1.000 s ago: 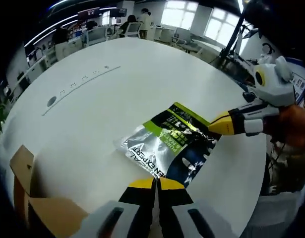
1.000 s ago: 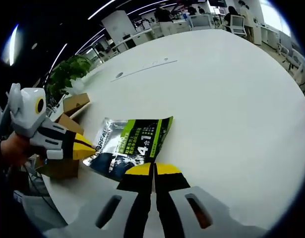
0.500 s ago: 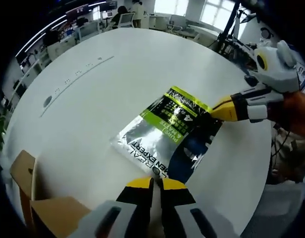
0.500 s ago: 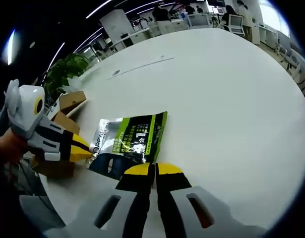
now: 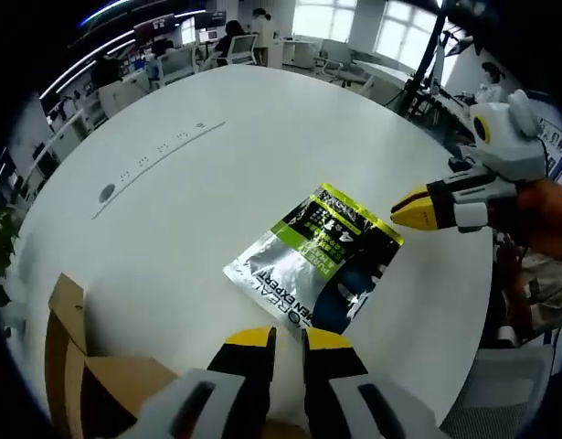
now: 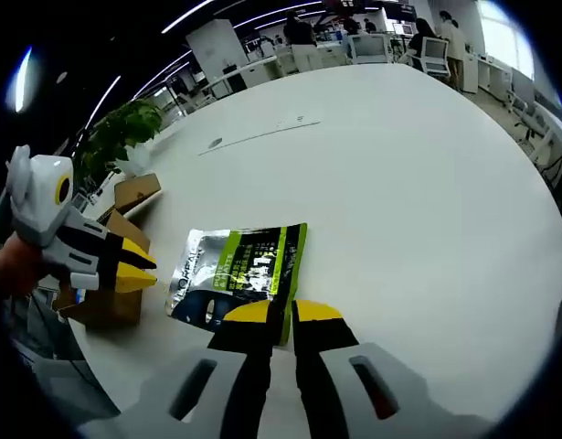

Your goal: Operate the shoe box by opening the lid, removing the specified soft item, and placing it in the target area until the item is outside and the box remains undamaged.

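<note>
Both grippers now released from pouch lying flat on table, jaws parted, plant beyond cardboard box

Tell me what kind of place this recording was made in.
Most likely an open-plan office: a large white meeting table, rows of desks with office chairs behind, people at them, and a potted plant at the side.

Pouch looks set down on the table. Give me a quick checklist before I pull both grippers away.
1. Pouch lies flat on the white table, outside the box: ok.
2. Left gripper open, off the pouch: ok.
3. Right gripper open: ok; whether it is off the pouch's edge: cannot tell.
4. Cardboard box open at the table edge, apart from the pouch: ok.
5. Box undamaged: cannot tell.
</note>
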`<action>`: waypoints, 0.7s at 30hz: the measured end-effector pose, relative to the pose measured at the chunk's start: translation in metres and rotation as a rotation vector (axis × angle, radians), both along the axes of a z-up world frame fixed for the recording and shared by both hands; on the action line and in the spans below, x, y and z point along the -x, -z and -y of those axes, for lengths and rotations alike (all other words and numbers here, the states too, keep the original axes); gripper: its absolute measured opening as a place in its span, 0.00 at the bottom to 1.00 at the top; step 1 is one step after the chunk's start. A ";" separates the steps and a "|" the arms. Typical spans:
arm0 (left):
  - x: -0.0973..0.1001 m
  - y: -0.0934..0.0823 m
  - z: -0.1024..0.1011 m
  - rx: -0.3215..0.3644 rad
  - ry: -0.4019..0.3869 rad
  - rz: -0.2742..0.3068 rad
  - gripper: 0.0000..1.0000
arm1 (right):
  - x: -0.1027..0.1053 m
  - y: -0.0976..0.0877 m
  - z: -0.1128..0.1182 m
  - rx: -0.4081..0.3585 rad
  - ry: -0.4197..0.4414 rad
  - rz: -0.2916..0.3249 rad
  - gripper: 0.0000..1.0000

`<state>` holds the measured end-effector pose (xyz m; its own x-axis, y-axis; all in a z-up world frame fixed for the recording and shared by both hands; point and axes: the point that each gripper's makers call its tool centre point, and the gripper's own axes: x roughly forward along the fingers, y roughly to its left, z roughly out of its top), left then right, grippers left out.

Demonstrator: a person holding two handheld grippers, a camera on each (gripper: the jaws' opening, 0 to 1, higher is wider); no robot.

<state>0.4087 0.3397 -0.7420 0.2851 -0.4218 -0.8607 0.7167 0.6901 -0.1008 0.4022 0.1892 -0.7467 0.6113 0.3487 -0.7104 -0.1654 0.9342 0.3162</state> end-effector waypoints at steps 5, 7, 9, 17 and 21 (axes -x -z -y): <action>-0.005 -0.018 -0.013 0.060 -0.048 0.036 0.13 | -0.005 -0.018 -0.012 0.011 -0.028 0.031 0.07; -0.006 -0.023 -0.021 0.060 -0.057 0.045 0.14 | -0.008 -0.024 -0.017 0.010 -0.035 0.044 0.07; -0.006 -0.028 -0.027 0.066 -0.060 0.058 0.14 | -0.009 -0.029 -0.021 0.005 -0.032 0.051 0.07; -0.007 -0.047 -0.055 0.124 -0.114 0.099 0.14 | -0.006 -0.042 -0.050 -0.002 -0.064 0.076 0.06; -0.010 -0.060 -0.069 0.192 -0.169 0.123 0.14 | -0.007 -0.049 -0.065 -0.003 -0.089 0.087 0.07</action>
